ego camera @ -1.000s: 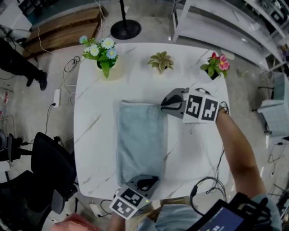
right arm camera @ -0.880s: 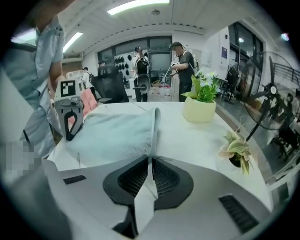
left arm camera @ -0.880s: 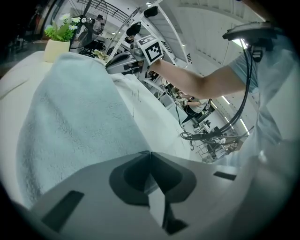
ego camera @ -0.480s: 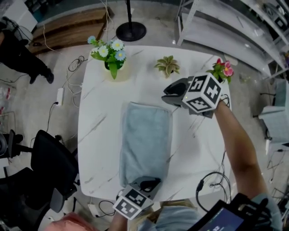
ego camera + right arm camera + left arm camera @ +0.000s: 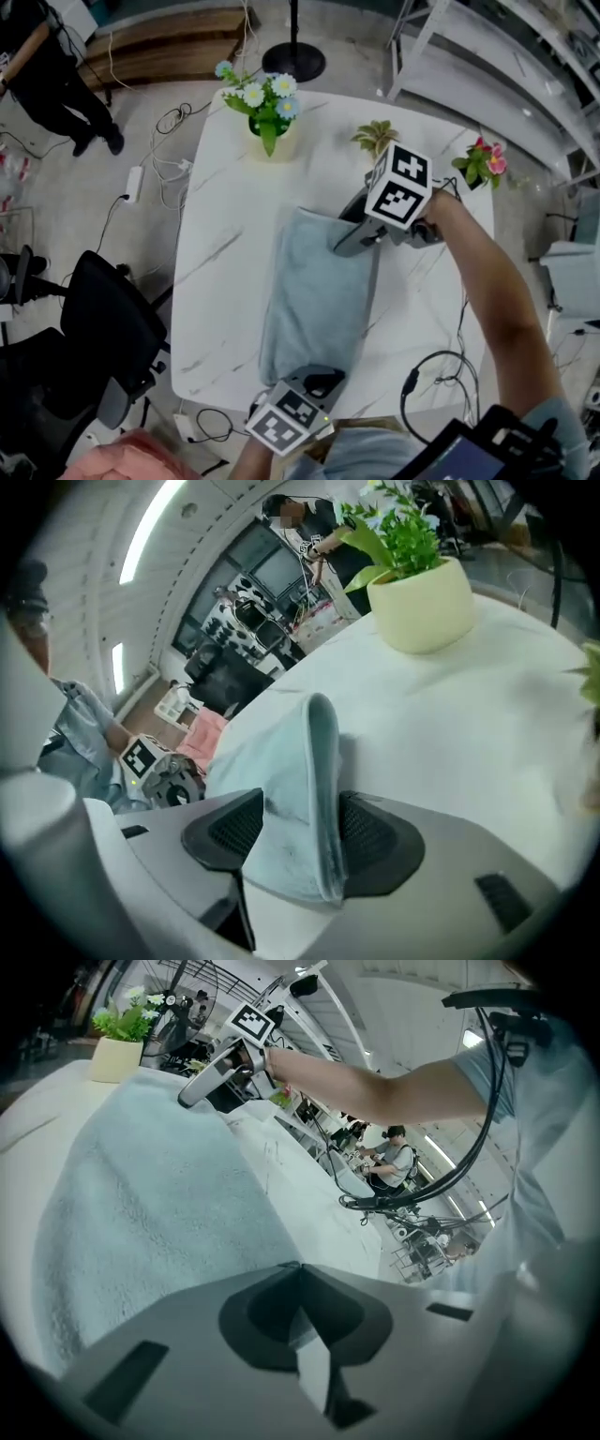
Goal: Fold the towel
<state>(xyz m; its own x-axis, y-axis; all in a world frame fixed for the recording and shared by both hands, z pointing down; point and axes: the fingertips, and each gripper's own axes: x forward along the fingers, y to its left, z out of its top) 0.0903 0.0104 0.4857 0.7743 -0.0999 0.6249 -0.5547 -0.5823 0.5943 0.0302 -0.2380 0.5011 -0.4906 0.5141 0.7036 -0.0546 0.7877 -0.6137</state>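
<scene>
Two grippers work one light blue-grey terry towel point(image 5: 317, 300), which lies lengthwise down the middle of the white marble-pattern table point(image 5: 225, 234), its long side running from the table's near edge toward its far edge

Left gripper point(image 5: 315, 379) sits at the table's near edge, angled down. Its jaws are closed on the towel's near end, with a thin pale strip of cloth showing between them

Right gripper point(image 5: 345, 246) is over the table's centre, at the towel's far-right corner, pointing down at a slant. Its jaws have just been opening and now stand wide. A raised fold of the towel's edge stands upright between the pads point(image 5: 230, 829) and fills most of the gap, but it is not clamped. That corner humps up off the tabletop; the rest of the towel lies flat on the table

Three pots along the table's far edge: white and blue flowers in a pale yellow pot point(image 5: 270, 105) at the far left, a small green succulent point(image 5: 378, 138) in the middle, pink flowers point(image 5: 483, 161) at the far-right corner

Off the table: a black office chair point(image 5: 103, 328) beside its left edge, and a black round stand base point(image 5: 292, 62) on the floor beyond its far edge
</scene>
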